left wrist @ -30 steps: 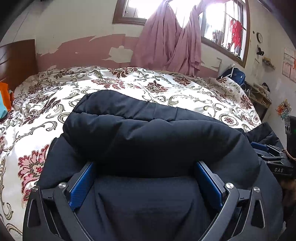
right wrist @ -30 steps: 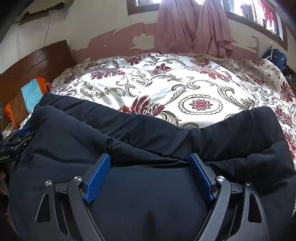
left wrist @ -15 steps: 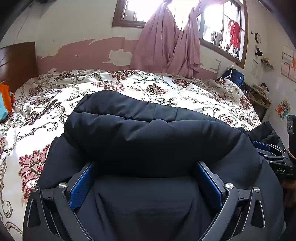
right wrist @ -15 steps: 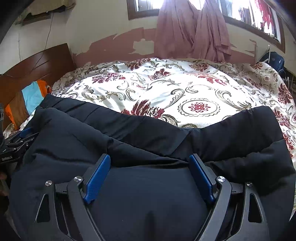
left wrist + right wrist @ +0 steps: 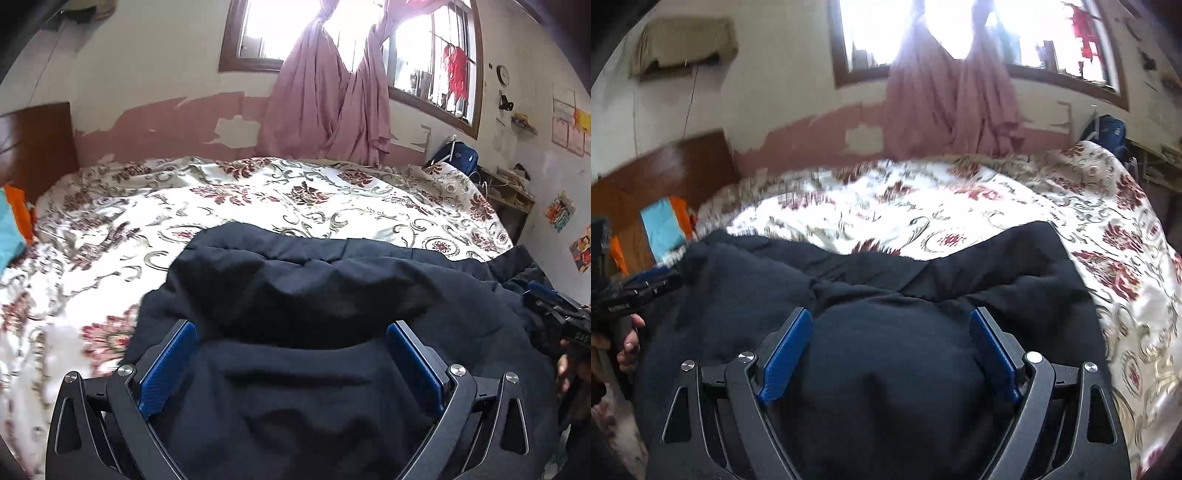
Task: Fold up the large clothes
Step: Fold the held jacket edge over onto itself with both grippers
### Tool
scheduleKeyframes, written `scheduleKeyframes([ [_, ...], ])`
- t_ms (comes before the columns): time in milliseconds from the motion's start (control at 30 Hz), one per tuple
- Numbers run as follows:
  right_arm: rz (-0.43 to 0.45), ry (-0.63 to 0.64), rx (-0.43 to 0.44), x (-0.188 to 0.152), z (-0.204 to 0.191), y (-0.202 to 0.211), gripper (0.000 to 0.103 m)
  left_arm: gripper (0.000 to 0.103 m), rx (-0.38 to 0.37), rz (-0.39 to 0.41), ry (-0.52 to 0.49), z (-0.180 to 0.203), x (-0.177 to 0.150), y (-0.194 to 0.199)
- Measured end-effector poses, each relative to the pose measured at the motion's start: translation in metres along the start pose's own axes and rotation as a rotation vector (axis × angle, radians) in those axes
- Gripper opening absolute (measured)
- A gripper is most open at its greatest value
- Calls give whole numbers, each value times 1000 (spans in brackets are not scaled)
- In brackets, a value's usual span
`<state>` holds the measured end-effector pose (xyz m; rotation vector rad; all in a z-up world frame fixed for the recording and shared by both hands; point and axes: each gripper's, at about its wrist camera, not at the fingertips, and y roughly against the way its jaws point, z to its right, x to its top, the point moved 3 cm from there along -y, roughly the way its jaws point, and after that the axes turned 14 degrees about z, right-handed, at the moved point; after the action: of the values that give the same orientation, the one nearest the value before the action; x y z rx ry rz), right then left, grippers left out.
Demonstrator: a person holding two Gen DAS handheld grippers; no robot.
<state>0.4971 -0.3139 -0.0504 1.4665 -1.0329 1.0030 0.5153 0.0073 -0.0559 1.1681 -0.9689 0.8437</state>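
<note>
Ahead of both our grippers spreads the bed with its floral cover, and on its near part, right under and in front of us, lies the dark padded jacket, bulky and already doubled into a thick roll that reaches from one tool across to the other. Our left gripper stands with its blue pads wide apart and a fat bulge of the jacket swelling up between them; the cloth fills the gap, yet we cannot tell whether the pads press it or merely straddle it. Our right gripper shows the same picture, jaws spread wide around a mound of the same fabric, its far fold lying just beyond the fingertips. The risk, as we judge it, comes from that bulk: if the pads only catch the slippery outer layer, the inner layers may slide out and the fold will sag open. If one tool moves ahead of the other, the roll could twist, and dragging it might rumple the cover beneath and skew the edges.
</note>
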Motion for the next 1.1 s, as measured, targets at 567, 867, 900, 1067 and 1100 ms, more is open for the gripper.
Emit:
scheduleKeyframes([
  [567,-103,-141,-66,-15,106,40,92,103,86,-214,219,-96,-30,12],
  [867,-194,-248,56,-55,126,19,92,103,8,-248,265,-101,-45,5],
  [900,-199,-261,71,-58,127,17,92,103,6,-247,264,-101,-46,6],
  [1067,-212,-365,134,-72,138,6,97,103,2,-256,237,-95,-46,7],
  [1100,-210,-375,141,-74,138,4,98,103,1,-256,236,-94,-46,7],
])
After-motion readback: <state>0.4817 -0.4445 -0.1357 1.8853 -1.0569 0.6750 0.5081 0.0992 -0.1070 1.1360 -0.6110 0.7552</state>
